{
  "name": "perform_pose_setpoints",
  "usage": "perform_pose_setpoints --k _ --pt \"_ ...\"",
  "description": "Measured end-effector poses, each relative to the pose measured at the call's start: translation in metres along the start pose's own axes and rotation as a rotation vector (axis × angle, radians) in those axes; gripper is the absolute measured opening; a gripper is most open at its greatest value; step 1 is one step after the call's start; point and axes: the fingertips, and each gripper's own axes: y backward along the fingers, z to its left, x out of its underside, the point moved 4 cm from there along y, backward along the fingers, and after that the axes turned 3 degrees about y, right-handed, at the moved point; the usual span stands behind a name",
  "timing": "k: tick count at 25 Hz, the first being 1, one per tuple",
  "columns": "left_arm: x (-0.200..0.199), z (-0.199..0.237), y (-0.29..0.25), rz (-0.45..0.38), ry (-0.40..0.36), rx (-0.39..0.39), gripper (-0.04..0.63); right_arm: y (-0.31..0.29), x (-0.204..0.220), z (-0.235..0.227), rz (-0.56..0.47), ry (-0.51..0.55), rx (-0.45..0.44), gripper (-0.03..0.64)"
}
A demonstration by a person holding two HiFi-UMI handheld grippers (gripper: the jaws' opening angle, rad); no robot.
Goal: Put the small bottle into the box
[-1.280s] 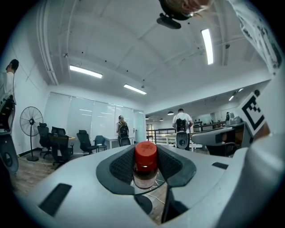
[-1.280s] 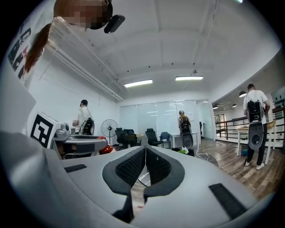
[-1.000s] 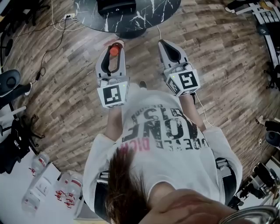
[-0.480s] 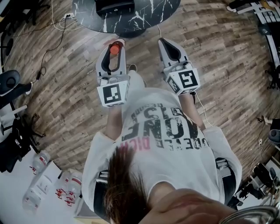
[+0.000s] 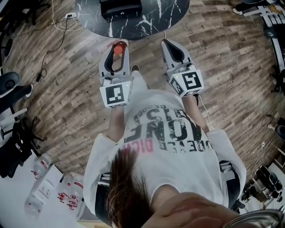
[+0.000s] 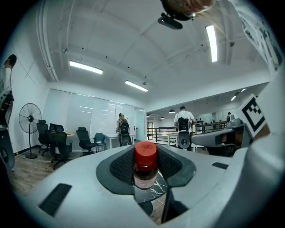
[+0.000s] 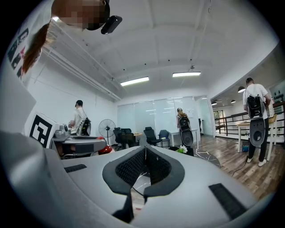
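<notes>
The small bottle (image 5: pixel 118 48), with a red cap and dark glass, stands upright between the jaws of my left gripper (image 5: pixel 116 44), which is shut on it; in the left gripper view the bottle (image 6: pixel 145 167) fills the gap between the dark pads. My right gripper (image 5: pixel 165 43) is shut with nothing in it, and its pads meet in the right gripper view (image 7: pixel 144 153). Both are held out over the wooden floor, just short of a round black marble table (image 5: pixel 164 13). A black box (image 5: pixel 120 6) sits on that table, straight ahead of the left gripper.
Several clear bottles with red labels (image 5: pixel 67 191) lie on a white surface at the lower left. Cables (image 5: pixel 58 26) trail over the floor by the table. Office chairs (image 6: pixel 60 142), a standing fan (image 6: pixel 29 120) and people with backpacks (image 6: pixel 182 129) are farther off.
The table and box have slid slightly lower in the head view, closer to the gripper tips. The left gripper keeps hold of the bottle; the right stays shut.
</notes>
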Motion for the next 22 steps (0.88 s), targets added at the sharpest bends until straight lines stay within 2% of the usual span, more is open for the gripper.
perform_pose_setpoints --k 11,22 --pt "0.001 0.054 -0.076 0.039 0.006 0.052 0.141 -0.082 -0.007 -0.019 0.021 0.008 0.031 0.003" --pt "0.000 0.084 -0.126 0.069 0.019 0.082 0.141 -0.127 -0.004 -0.038 0.066 -0.016 0.076 0.003"
